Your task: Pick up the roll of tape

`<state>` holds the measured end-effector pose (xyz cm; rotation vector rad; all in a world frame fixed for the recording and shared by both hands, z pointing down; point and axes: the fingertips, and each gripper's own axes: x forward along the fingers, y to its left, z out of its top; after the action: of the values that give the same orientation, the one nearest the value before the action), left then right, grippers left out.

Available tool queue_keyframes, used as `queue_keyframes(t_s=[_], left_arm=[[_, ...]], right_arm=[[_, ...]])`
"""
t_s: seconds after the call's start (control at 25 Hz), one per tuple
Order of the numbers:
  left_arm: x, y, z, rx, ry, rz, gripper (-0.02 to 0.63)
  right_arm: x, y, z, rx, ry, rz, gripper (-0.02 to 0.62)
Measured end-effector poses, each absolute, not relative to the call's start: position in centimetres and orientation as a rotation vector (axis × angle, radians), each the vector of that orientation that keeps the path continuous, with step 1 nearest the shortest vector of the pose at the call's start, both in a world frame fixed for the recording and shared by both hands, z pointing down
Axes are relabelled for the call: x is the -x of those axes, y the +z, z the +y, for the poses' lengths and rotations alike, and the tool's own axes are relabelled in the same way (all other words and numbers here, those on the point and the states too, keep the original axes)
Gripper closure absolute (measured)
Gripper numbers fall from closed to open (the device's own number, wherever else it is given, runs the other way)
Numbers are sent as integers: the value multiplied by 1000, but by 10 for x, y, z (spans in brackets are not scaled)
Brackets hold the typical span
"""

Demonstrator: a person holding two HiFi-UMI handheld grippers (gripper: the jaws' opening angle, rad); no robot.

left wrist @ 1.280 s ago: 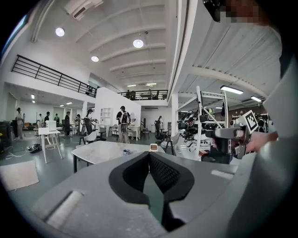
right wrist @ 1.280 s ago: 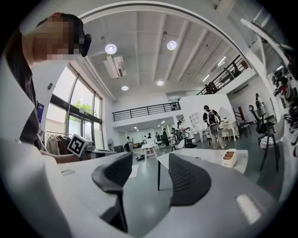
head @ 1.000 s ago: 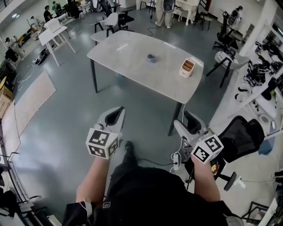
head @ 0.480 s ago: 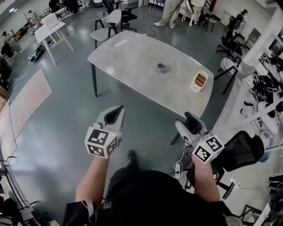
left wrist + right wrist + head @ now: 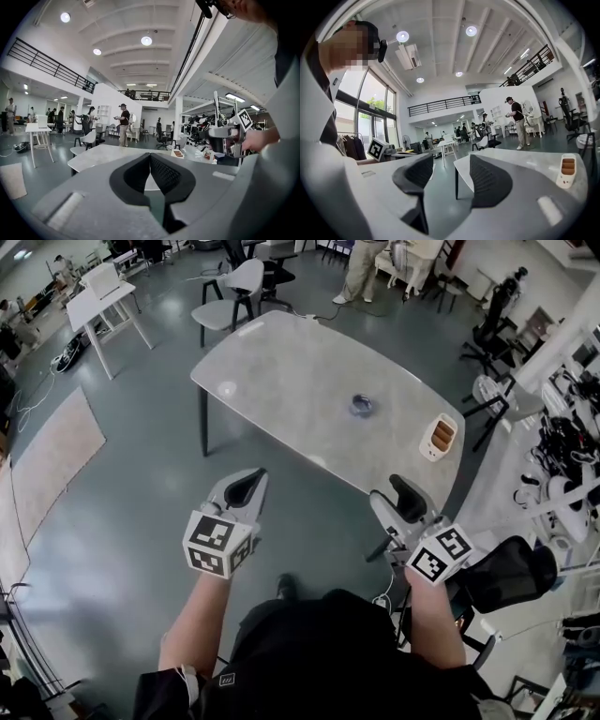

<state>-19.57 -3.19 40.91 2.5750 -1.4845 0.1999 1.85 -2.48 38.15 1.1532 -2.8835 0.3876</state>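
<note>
1. We see the roll of tape on the worktop, far from both grippers.
2. Our left gripper has jaws together, empty.
3. Our right gripper stands wide, empty.

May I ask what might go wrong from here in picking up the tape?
1. The tape lies well in from the near edge of the table, so a long reach may be clumsy.
2. The left hand-held gripper is shut; only the right hand-held gripper is open to grasp.
3. The white box stands right of the tape and could be knocked.
</note>
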Motion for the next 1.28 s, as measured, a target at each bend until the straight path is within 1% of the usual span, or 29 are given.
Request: queue_keyframes(t_s=[0.16, 0.6, 0.92, 1.28], left_arm=[[216, 406, -47, -2565, 175, -1495, 595], [235, 414, -93, -2519, 168, -1535, 595], [222, 421, -175, -2468, 185, -1591, 595], [155, 418, -308, -2454, 263, -1583, 595]], right_arm=[[1, 383, -40, -1129, 393, -2864, 359], [26, 388, -97, -1041, 401, -2897, 359], [1, 404, -186, -1021, 451, -2909, 359], [-65, 414, -319, -1019, 521, -2940, 359]])
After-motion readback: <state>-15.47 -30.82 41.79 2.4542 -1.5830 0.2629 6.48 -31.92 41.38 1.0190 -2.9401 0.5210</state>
